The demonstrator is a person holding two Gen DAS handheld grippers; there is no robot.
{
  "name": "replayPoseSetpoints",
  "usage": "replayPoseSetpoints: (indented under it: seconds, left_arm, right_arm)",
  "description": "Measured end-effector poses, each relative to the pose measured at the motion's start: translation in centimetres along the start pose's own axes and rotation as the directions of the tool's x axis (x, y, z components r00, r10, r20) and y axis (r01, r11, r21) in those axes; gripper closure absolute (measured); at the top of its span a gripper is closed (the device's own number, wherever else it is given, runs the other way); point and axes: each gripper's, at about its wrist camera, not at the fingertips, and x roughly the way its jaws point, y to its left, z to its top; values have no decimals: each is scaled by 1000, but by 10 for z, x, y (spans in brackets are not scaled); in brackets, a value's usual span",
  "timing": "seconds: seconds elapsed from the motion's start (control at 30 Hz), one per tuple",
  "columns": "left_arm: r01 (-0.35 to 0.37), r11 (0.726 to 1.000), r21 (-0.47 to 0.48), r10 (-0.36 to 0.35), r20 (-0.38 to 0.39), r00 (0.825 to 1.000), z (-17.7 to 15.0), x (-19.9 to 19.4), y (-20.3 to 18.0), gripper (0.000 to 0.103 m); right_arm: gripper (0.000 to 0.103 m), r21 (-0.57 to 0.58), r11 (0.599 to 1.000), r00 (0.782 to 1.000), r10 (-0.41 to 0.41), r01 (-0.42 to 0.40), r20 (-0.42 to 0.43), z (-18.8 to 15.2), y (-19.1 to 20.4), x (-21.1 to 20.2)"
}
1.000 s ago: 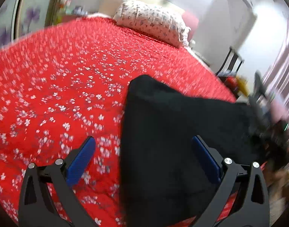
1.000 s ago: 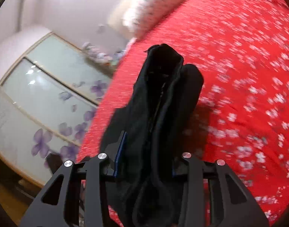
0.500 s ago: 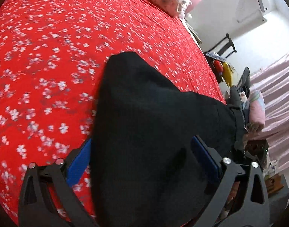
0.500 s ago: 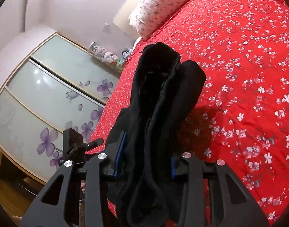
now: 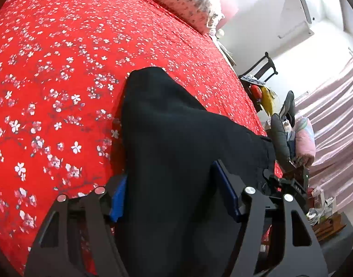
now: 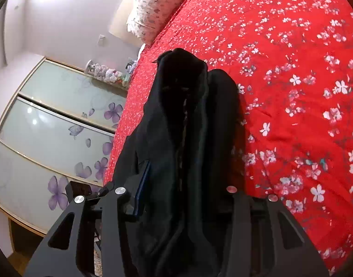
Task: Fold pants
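We find the left tongs (image 5: 174, 196) closed to a moderate gap on the black pants (image 5: 176, 138). Their blue pads (image 5: 117, 198) press the cloth from both sides, and the fabric fills the whole space between the fingers. Ahead of these tongs the pants rise to a rounded peak over the red floral bedspread (image 5: 49, 80), then slope down to the right toward the bed edge. There the right tongs show small in the left wrist view, holding the far end of the garment.

In the right wrist view, the right tongs (image 6: 185, 198) stand at a narrow gap, clamped on a thick bunch of the pants (image 6: 188, 127). Several folded layers run lengthwise between the fingers. Only the edge of one blue pad (image 6: 143, 184) shows on the left side; the pad on the right is buried in cloth. The garment extends straight ahead of these tongs and ends in a dark rounded fold, which lies over the bedspread (image 6: 291, 92). We cannot tell whether that fold rests on the bed or hangs just above it.

Beyond the pants, far ahead of both tongs, a flowered pillow (image 5: 176, 2) lies at the head of the bed. To the left of the right tongs stands a wardrobe with glass doors (image 6: 49, 127) bearing purple flowers.
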Motion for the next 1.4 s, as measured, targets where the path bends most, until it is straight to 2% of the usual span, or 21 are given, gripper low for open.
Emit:
replayPoseSetpoints:
  seconds: [0.1,0.17,0.27,0.37,0.47,0.6,0.73,1.03,1.13,1.2,1.3,1.33,1.4]
  left_arm:
    - [33,999,-4,-33,2,999,1,0,4,54]
    - [51,998,-33,-51,5,999,2,-1,13,75]
    - [120,989,-82,-119,14,993,4,-6,24,87]
    - [140,988,-68,-139,25,990,4,-10,22,91]
    - [166,985,-44,-163,53,985,4,-17,16,94]
    - [257,965,-44,-251,105,962,7,-27,14,95]
    - [254,967,-13,-250,128,960,12,-26,4,95]
    - [307,951,-42,-290,230,929,32,-35,12,95]
    - [296,953,-65,-270,259,927,37,-37,20,95]
    - [268,959,-94,-236,262,936,40,-34,26,95]
    - [182,970,-163,-143,226,964,40,-24,38,94]
    - [173,968,-185,-131,216,968,39,-22,43,94]
    - [193,959,-209,-149,208,967,38,-20,50,91]
  right_arm:
    - [63,3,1000,1000,17,-17,9,0,-2,1]
    - [65,-1,999,999,35,-35,26,-1,-2,-1]
    - [66,-3,999,998,46,-46,39,0,0,-3]
    - [67,-9,998,997,60,-60,52,1,4,-5]
    - [67,-14,996,994,87,-86,66,1,9,-8]
    - [68,-38,989,986,145,-143,83,8,23,-8]
    - [68,-65,979,974,198,-192,108,16,32,-4]
    - [68,-42,960,950,279,-275,143,32,38,22]
    - [68,-48,957,943,290,-286,162,34,39,29]
    - [69,-41,962,947,272,-269,171,36,38,34]
    - [69,-19,985,968,171,-170,182,39,32,44]
    - [69,0,994,976,110,-112,186,38,27,47]
    - [69,43,997,982,49,-57,181,39,19,51]
